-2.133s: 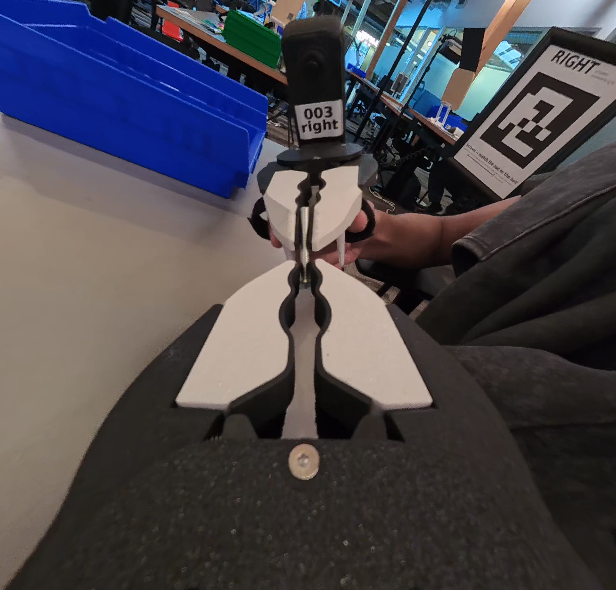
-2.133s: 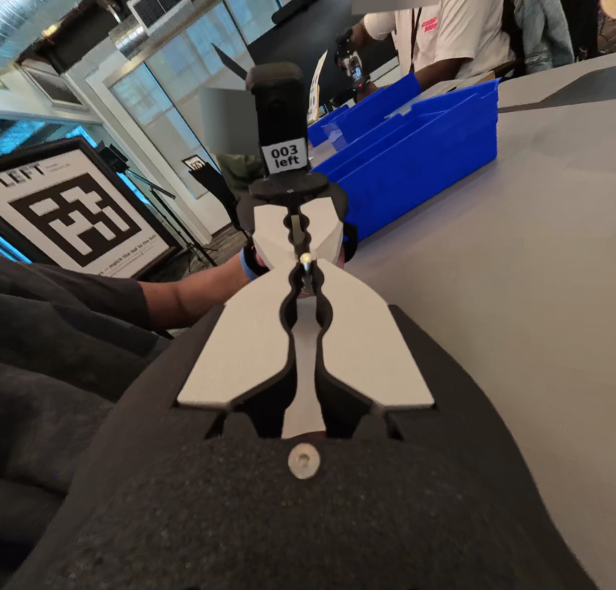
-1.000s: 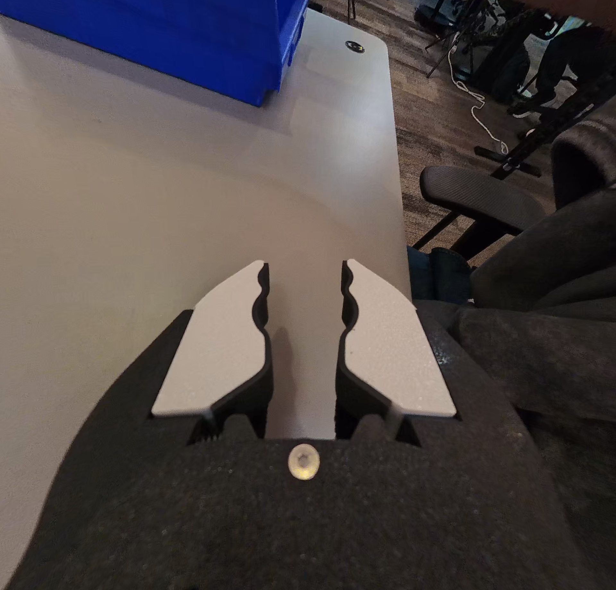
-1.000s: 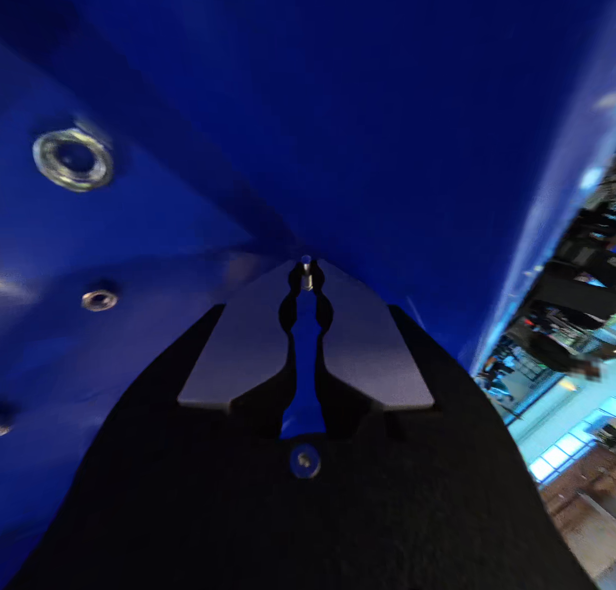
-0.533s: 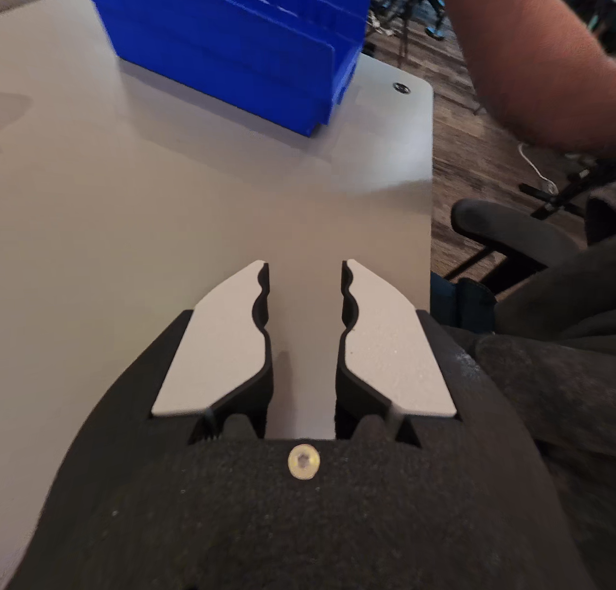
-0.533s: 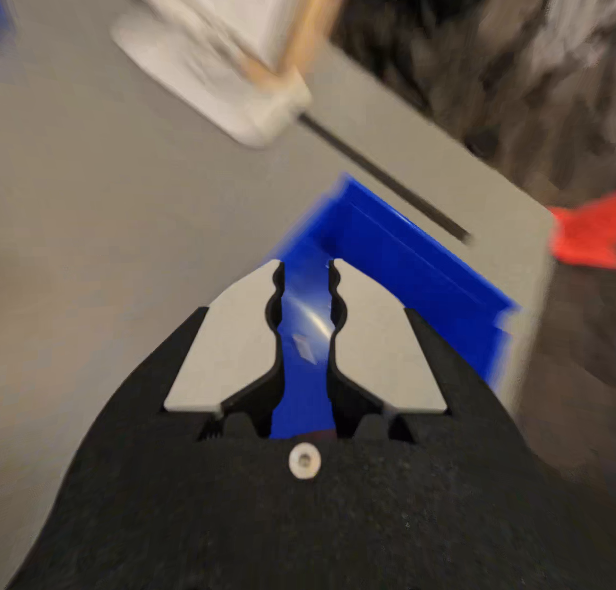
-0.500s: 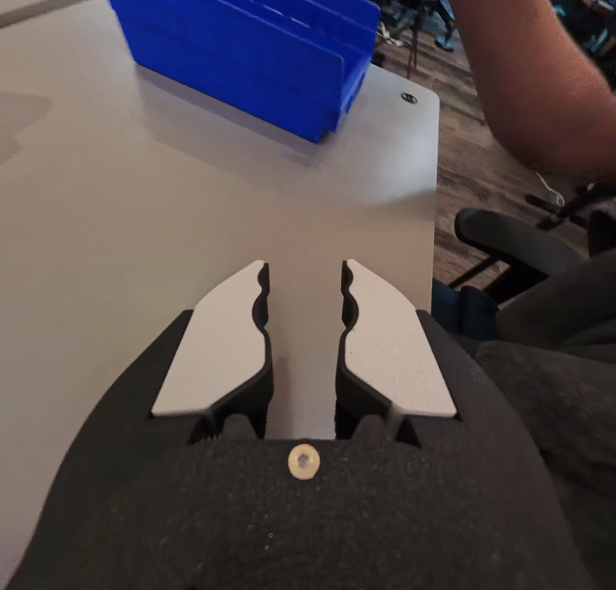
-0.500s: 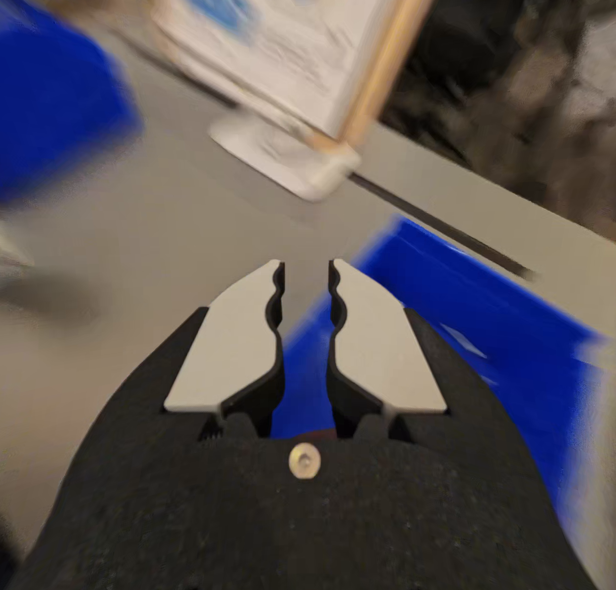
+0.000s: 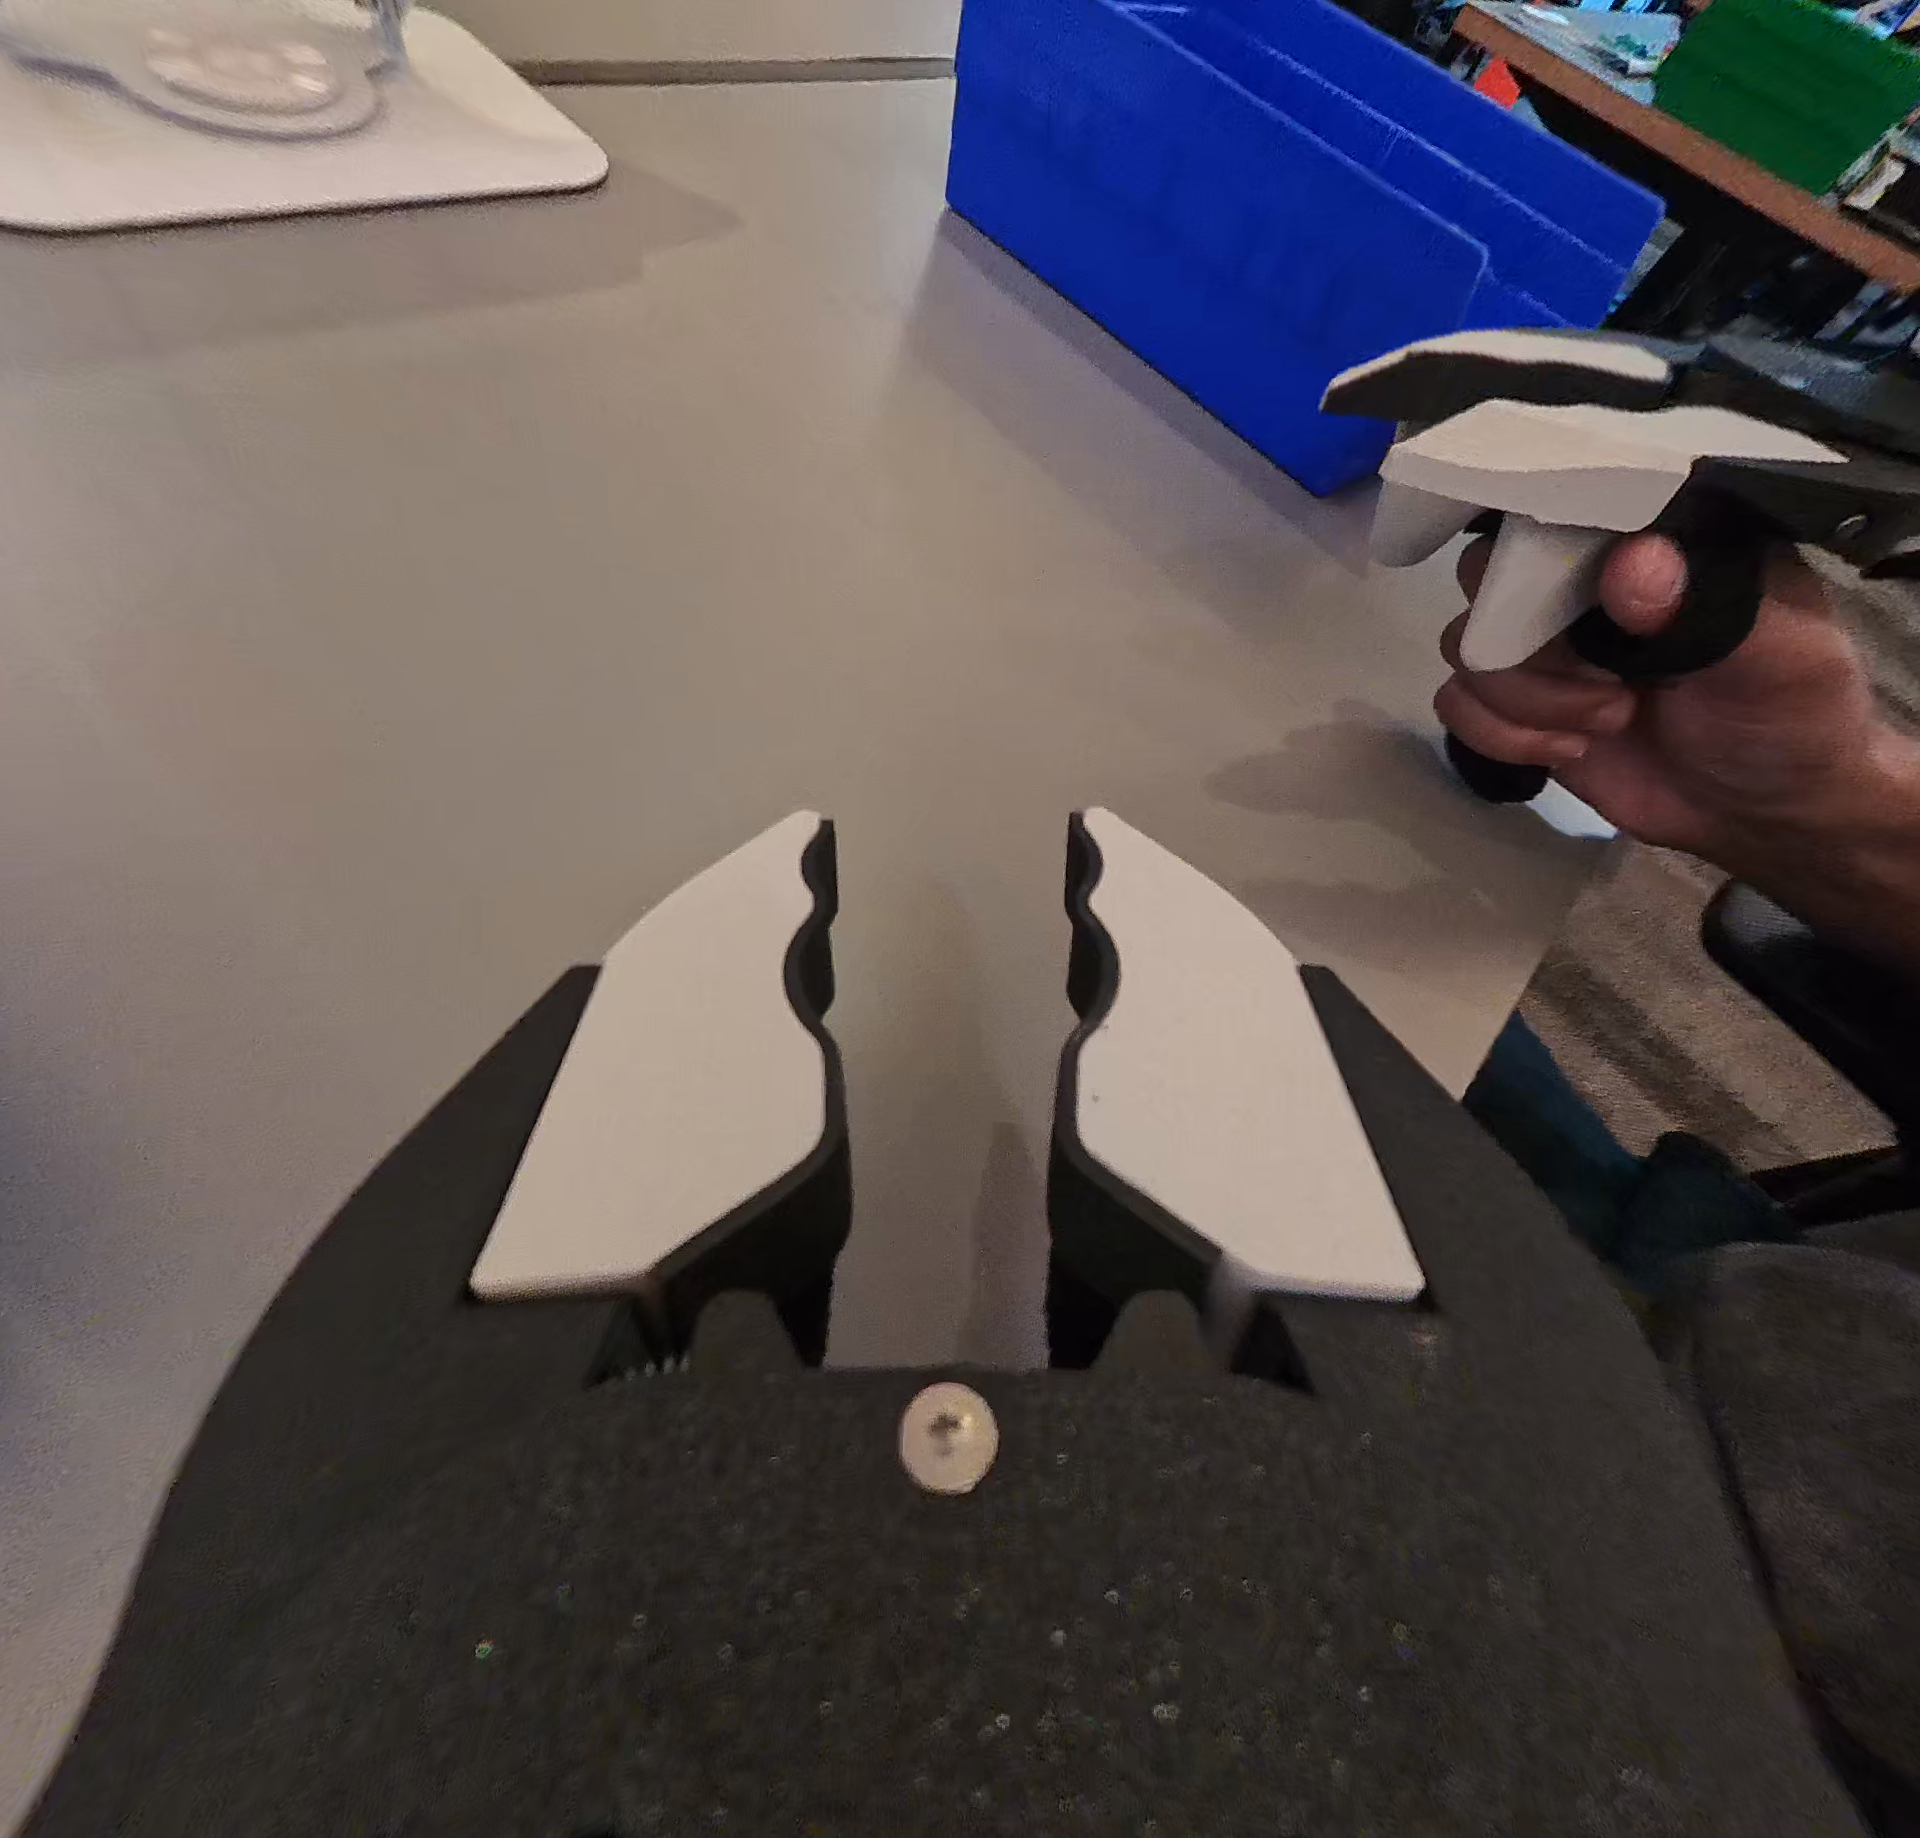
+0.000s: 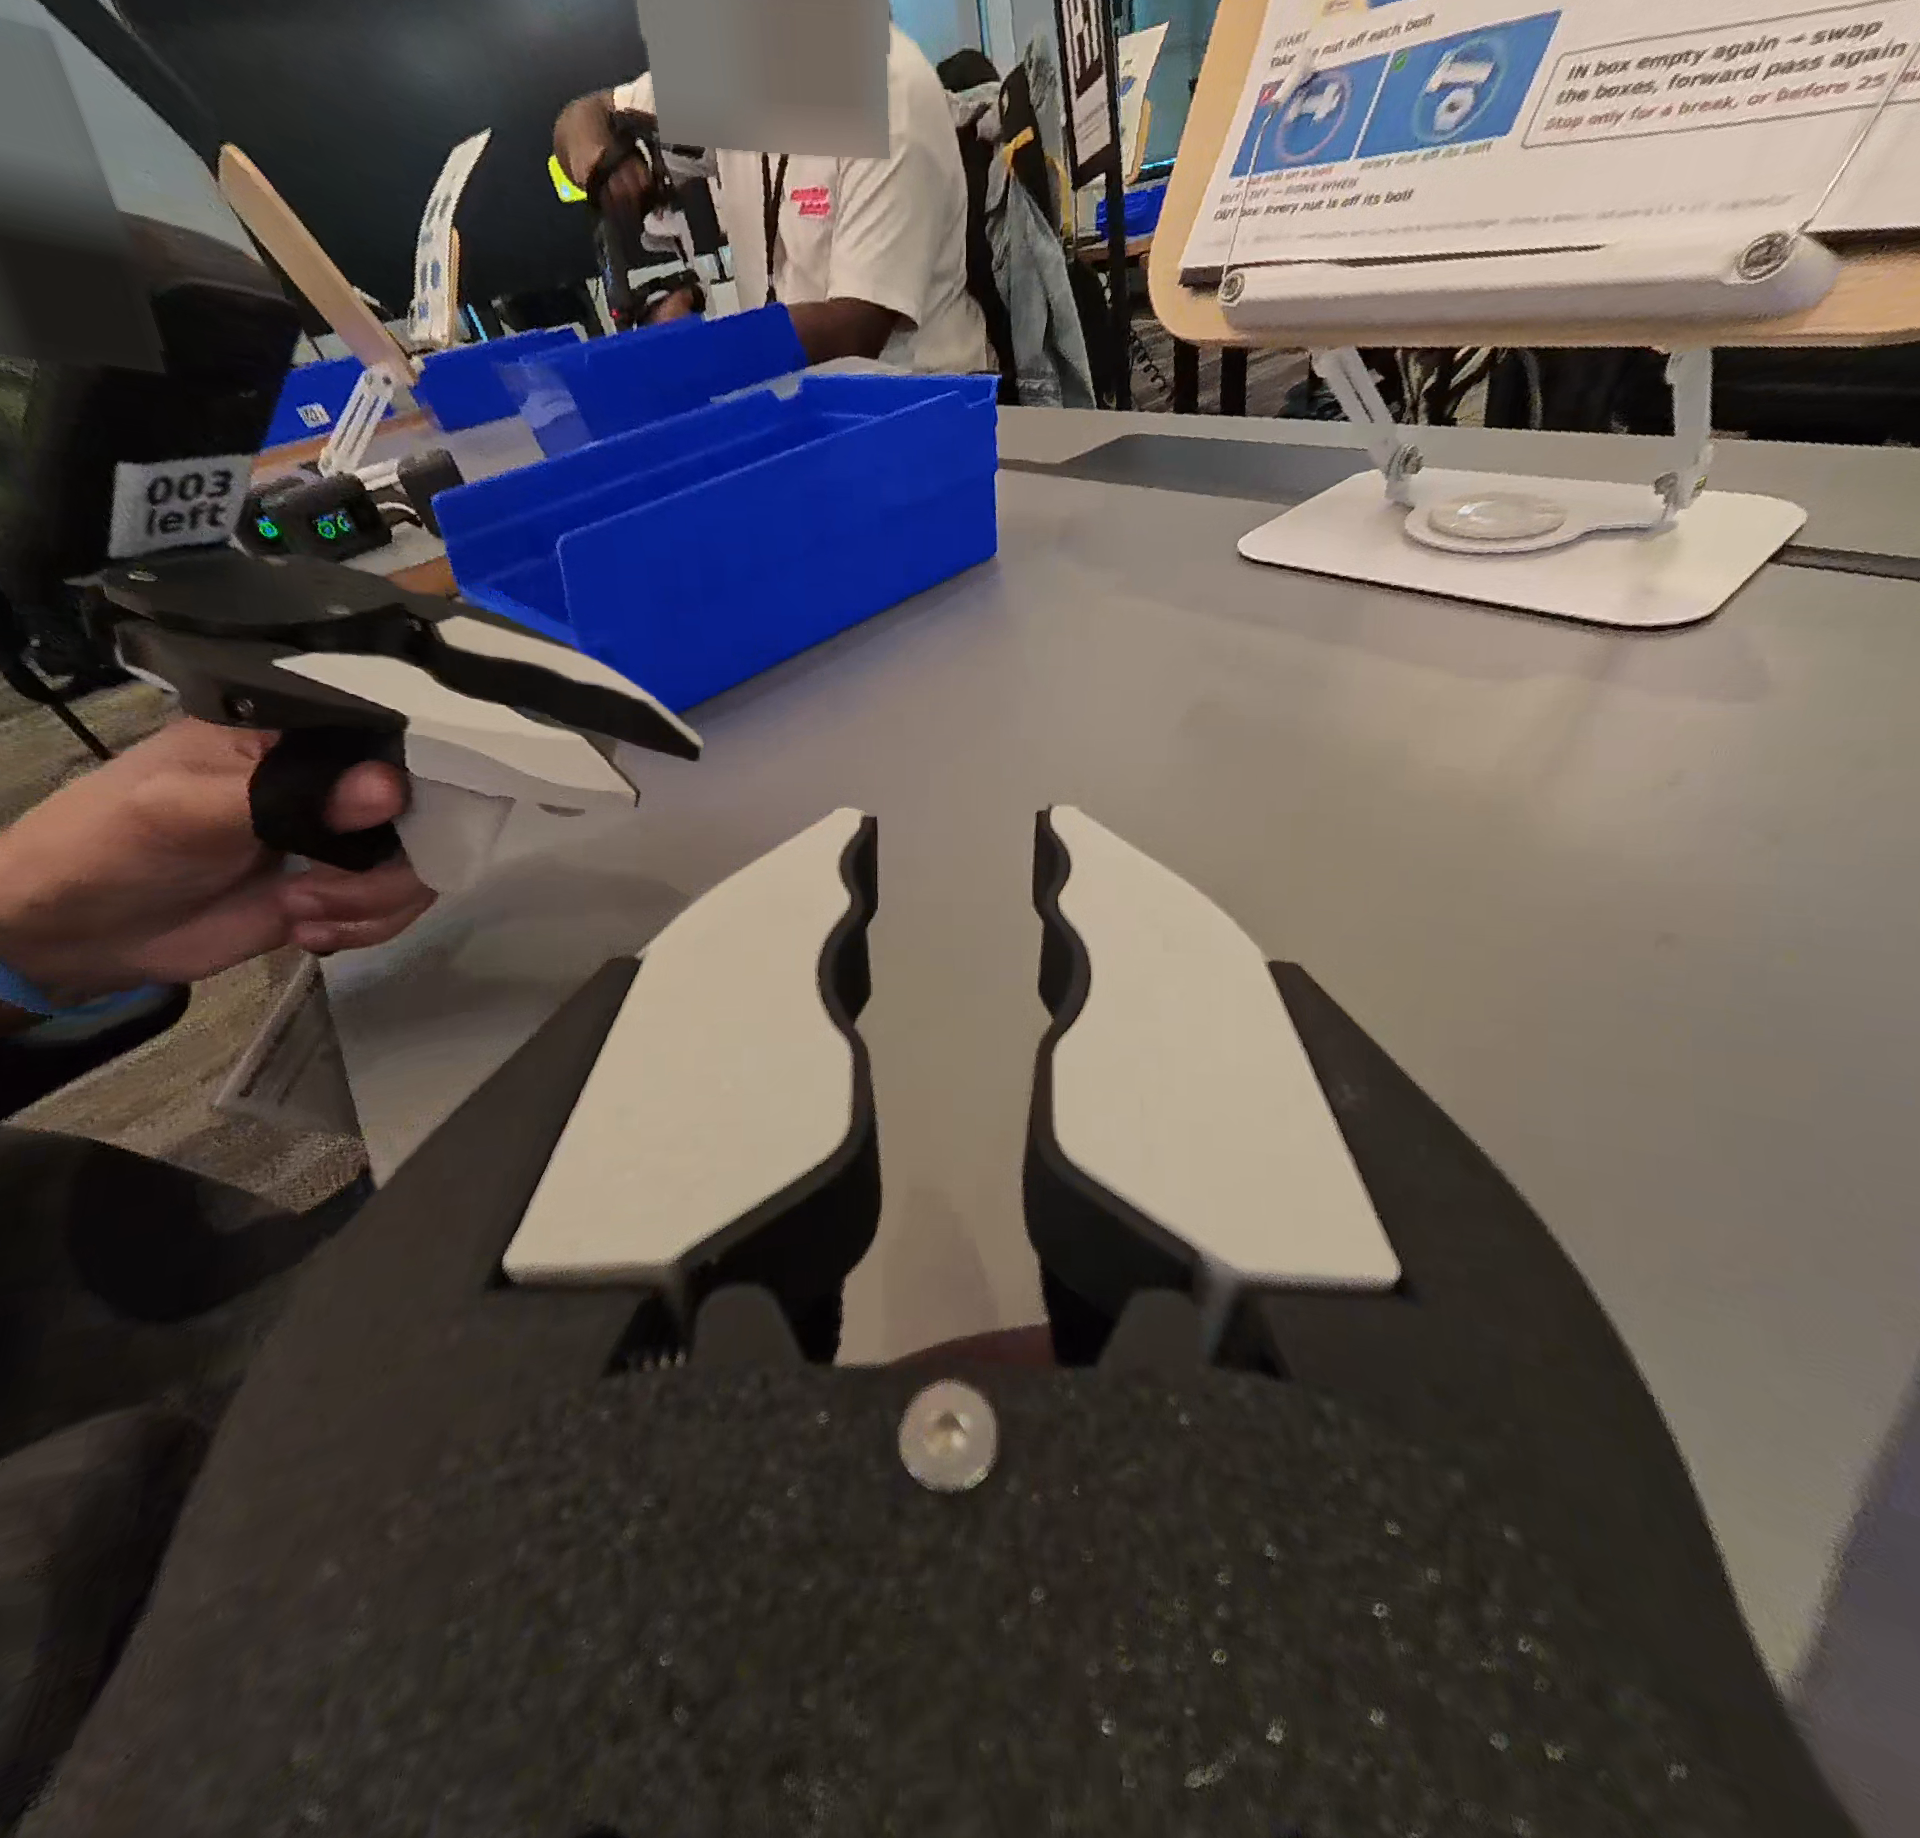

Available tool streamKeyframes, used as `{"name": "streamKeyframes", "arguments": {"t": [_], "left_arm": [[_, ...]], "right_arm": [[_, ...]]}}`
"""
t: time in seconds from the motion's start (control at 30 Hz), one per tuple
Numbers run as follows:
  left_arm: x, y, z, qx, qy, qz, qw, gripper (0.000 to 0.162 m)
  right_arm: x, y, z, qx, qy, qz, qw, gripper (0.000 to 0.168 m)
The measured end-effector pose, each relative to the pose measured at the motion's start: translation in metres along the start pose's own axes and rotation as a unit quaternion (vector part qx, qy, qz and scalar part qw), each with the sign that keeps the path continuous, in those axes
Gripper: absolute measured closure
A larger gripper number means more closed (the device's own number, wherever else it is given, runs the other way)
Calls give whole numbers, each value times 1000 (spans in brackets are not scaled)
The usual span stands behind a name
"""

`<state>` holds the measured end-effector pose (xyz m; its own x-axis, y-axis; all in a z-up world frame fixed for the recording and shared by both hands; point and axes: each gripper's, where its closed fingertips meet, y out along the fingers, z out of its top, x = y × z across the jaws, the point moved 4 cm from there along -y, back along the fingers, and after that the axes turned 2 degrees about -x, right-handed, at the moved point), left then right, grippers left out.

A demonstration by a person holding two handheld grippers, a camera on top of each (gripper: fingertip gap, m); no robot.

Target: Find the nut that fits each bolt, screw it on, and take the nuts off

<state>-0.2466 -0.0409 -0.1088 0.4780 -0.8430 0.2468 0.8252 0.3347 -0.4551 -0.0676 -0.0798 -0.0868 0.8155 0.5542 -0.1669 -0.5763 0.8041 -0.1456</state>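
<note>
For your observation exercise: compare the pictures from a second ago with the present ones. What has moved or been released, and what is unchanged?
The right claw came up out of the blue bin, where it was shut on a small metal pin, and now hovers open and empty over the grey table. The left claw swung round to face the bin and the white stand. It stayed open and empty throughout.

Your blue bins (image 9: 1226, 199) are sitting side by side on the grey table (image 9: 520, 541), near its far edge, upright and touching each other. They are open-topped, with plain walls and notched ends. From both wrist views their walls are hiding the insides (image 10: 727, 531), so no bolts or nuts are showing at this moment.
</note>
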Motion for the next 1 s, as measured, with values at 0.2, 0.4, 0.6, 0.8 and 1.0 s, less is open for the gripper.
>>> {"name": "streamKeyframes", "arguments": {"t": [0.2, 0.4, 0.6, 0.8, 1.0], "left_arm": [[-1, 2, -2, -21, -5, -27, 999, 121], [-39, -76, 48, -84, 86, 10, 993, 124], [-197, -114, 55, -329, 174, 215, 903, 120], [-282, -77, 19, -489, 165, 165, 841, 119], [-297, -61, 7, -512, 134, 120, 840, 146]], "right_arm": [[4, -2, -6, -14, -32, -16, 999, 142], [3, -2, -7, -18, -29, -9, 999, 143], [4, -1, -8, -22, -30, 2, 999, 146], [5, -2, -7, -22, -28, 2, 999, 147], [4, -6, -8, -18, -30, 5, 999, 148]]}}
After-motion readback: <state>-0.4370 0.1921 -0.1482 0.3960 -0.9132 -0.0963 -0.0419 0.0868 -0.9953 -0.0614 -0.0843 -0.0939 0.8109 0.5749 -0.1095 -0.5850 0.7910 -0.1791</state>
